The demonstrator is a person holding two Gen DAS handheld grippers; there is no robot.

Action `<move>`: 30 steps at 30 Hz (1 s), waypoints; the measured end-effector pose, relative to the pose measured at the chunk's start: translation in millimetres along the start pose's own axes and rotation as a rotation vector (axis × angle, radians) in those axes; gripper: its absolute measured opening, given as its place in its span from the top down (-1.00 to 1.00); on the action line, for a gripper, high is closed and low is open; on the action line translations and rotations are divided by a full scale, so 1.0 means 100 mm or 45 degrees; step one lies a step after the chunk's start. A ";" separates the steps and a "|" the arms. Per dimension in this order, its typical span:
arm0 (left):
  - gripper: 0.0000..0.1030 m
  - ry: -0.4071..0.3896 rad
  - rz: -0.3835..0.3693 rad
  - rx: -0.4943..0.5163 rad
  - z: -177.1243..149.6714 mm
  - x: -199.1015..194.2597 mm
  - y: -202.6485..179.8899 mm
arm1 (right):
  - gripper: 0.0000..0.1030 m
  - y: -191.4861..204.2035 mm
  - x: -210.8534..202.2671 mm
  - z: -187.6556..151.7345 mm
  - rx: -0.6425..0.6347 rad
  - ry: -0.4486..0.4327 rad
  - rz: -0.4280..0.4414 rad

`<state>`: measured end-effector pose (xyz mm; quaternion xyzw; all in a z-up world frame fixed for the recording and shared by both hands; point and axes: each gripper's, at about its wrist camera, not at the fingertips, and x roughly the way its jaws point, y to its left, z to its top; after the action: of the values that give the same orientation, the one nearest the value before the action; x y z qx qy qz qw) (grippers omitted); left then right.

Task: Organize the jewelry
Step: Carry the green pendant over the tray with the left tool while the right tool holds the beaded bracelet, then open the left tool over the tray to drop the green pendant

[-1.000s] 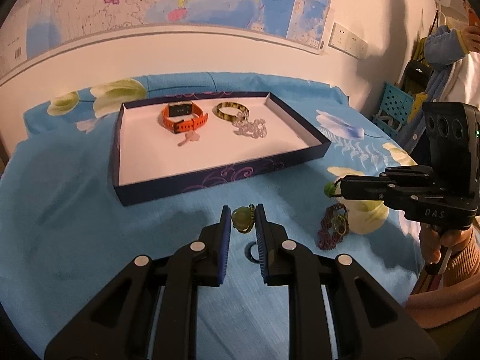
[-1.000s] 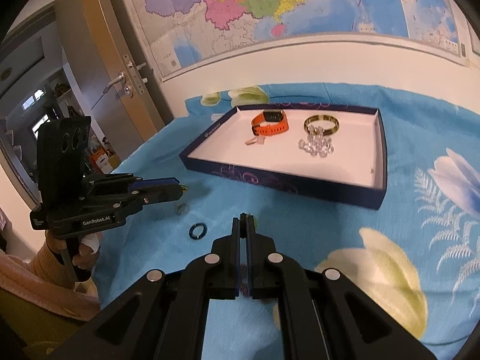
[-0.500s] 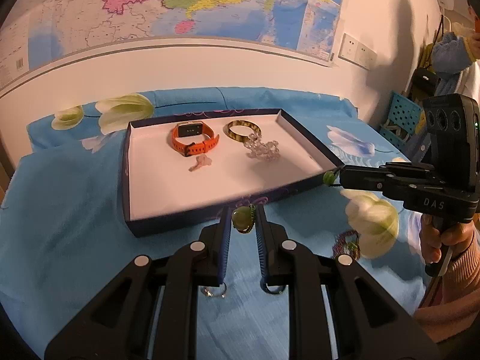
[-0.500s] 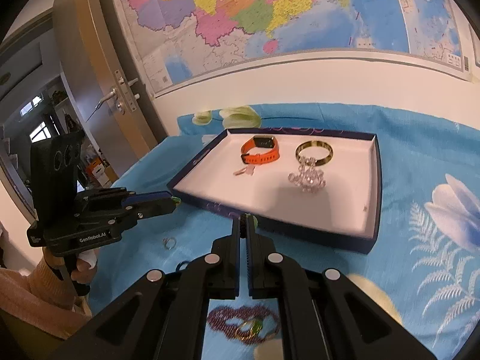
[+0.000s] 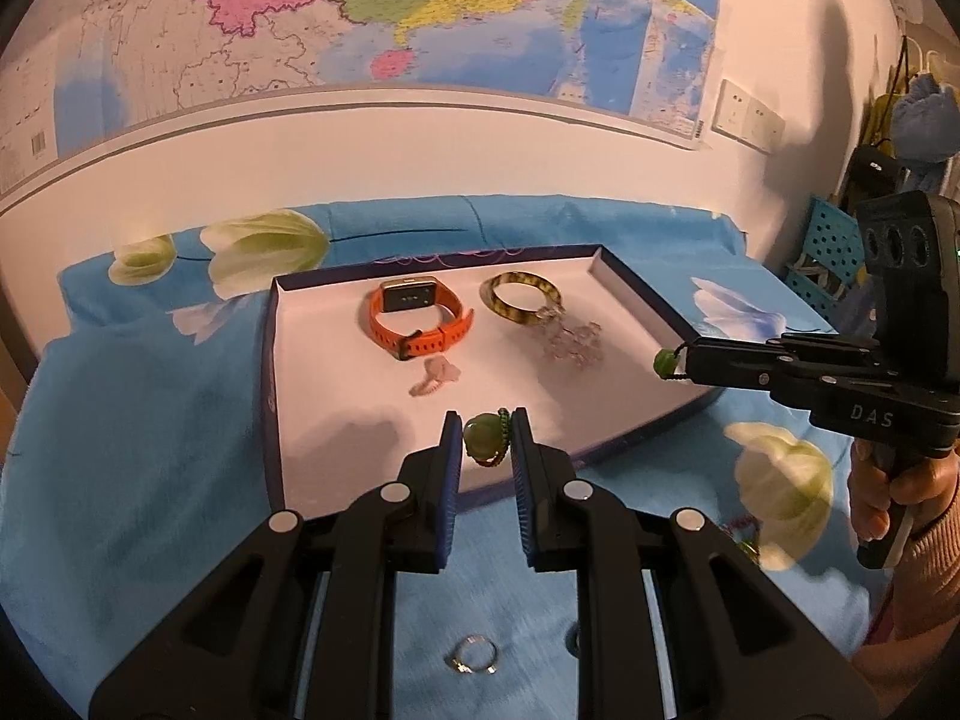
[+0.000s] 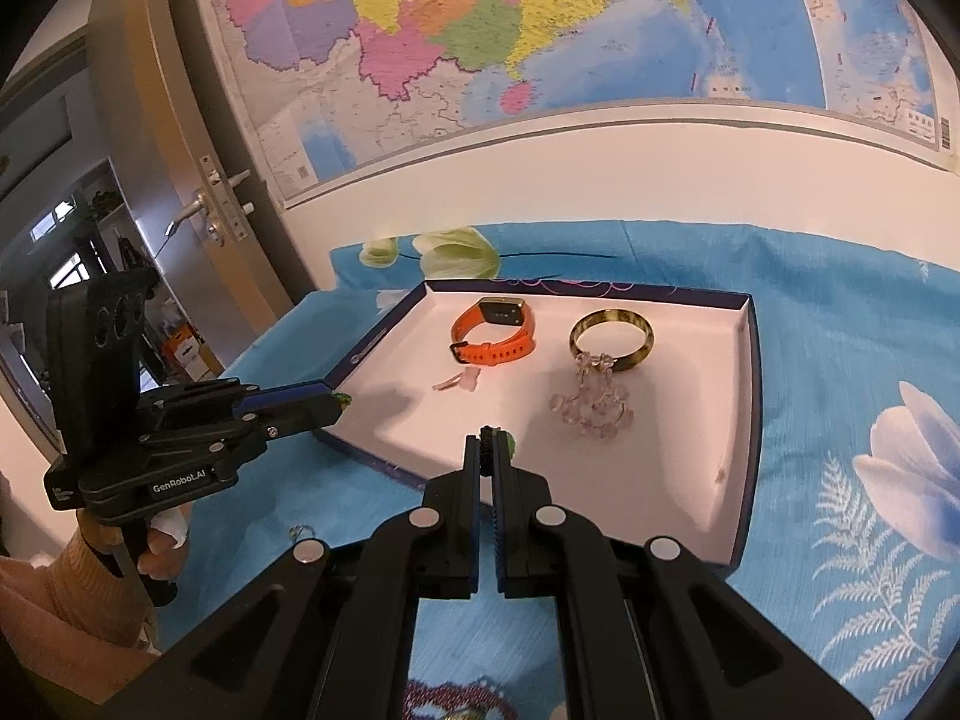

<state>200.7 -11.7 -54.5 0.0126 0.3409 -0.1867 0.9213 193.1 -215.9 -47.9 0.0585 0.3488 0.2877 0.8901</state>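
My left gripper [image 5: 486, 441] is shut on a green jade pendant [image 5: 480, 441] with a dark cord, held over the near edge of the dark blue tray [image 5: 270, 396]. My right gripper [image 6: 487, 447] is shut on a green bead earring [image 6: 509, 441] over the tray's [image 6: 753, 420] front part; it also shows in the left wrist view [image 5: 666, 363]. In the tray lie an orange watch [image 5: 417, 318], a tortoiseshell bangle [image 5: 521, 305], a clear crystal bracelet [image 5: 573, 342] and a small pink piece [image 5: 435, 375].
A silver ring [image 5: 474, 654] lies on the blue floral cloth [image 5: 120, 480] under my left gripper. A purple bead necklace [image 6: 456, 699] lies under my right gripper. A wall with a map stands behind; a door [image 6: 198, 180] is at the left.
Both grippers have moved forward from the cloth to over the tray, each still holding its green piece. The necklace and rings have dropped behind.
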 end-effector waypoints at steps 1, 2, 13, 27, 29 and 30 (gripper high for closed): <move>0.67 0.002 0.007 -0.001 0.01 0.03 0.01 | 0.95 -0.02 0.03 0.02 0.002 0.003 -0.003; 0.67 0.005 0.014 -0.002 0.03 0.05 0.03 | 0.95 -0.03 0.05 0.03 0.006 0.005 -0.005; 0.67 0.059 0.045 -0.039 0.15 0.38 0.19 | 0.95 -0.22 0.32 0.17 0.052 0.045 -0.033; 0.67 0.135 0.075 -0.042 0.23 0.70 0.21 | 0.95 -0.36 0.58 0.24 0.094 0.104 -0.050; 0.67 0.143 0.071 -0.047 0.24 0.73 0.23 | 0.95 -0.36 0.60 0.25 0.093 0.109 -0.054; 0.67 0.149 0.074 -0.053 0.24 0.74 0.24 | 0.95 -0.37 0.61 0.26 0.093 0.113 -0.055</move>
<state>276.0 -18.4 -85.4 0.0144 0.3974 -0.1517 0.9049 263.8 -210.0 -75.8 0.0705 0.3994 0.2578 0.8770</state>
